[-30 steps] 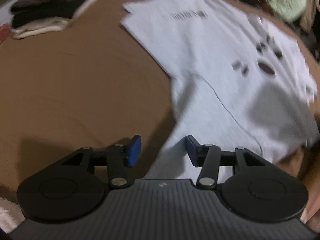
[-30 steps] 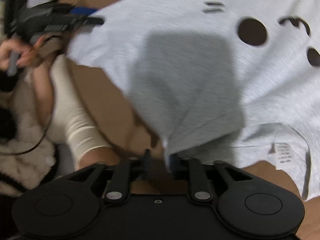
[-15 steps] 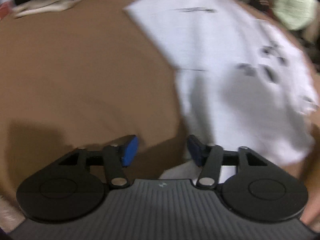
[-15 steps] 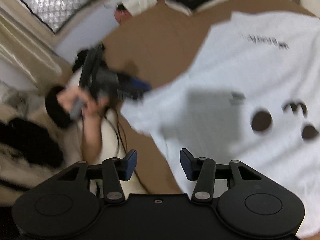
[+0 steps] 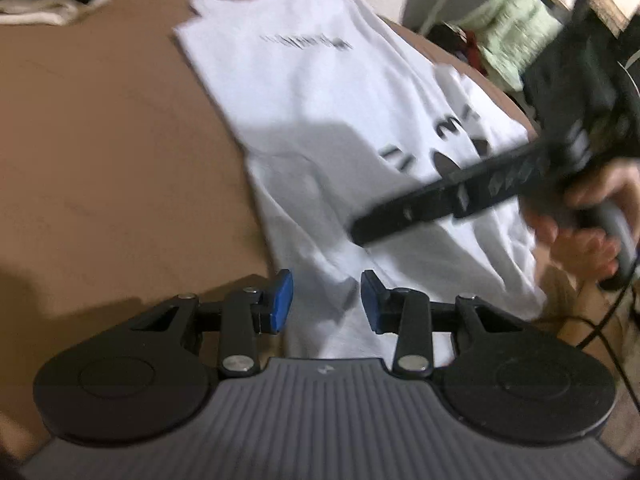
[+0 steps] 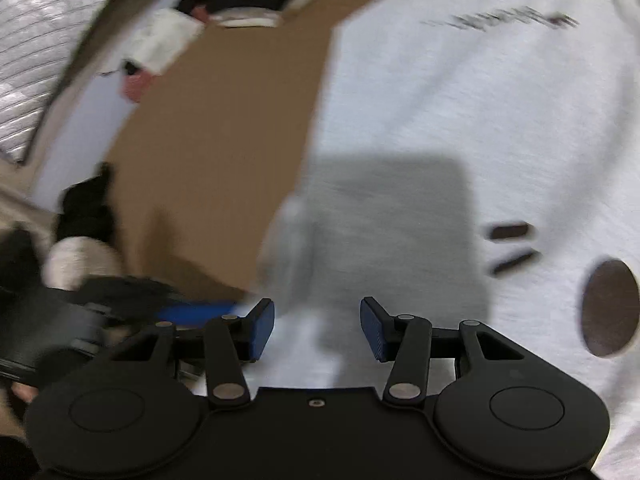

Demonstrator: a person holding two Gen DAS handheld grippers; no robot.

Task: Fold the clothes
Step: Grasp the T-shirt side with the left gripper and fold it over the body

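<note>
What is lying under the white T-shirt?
The white T-shirt lies on a brown surface, which shows all along its left edge. Whatever lies beneath the shirt's middle is covered by the fabric.

A: Your right gripper (image 6: 317, 326) has its blue pads (image 6: 262, 330) spread wide, nothing between them. Below them lies the white T-shirt (image 6: 460, 120) on the brown tabletop (image 6: 224, 128).

B: Print?

A: Dark text line near the far end, dashes and a dark oval at your right. Gripper's shadow falls on the cloth mid-frame.

B: Left gripper?

A: Low at your left, left gripper (image 6: 192, 314) blurred, blue finger at the shirt's near edge. Can't tell its opening. Clothes pile (image 6: 224, 4) at the far edge.
</note>
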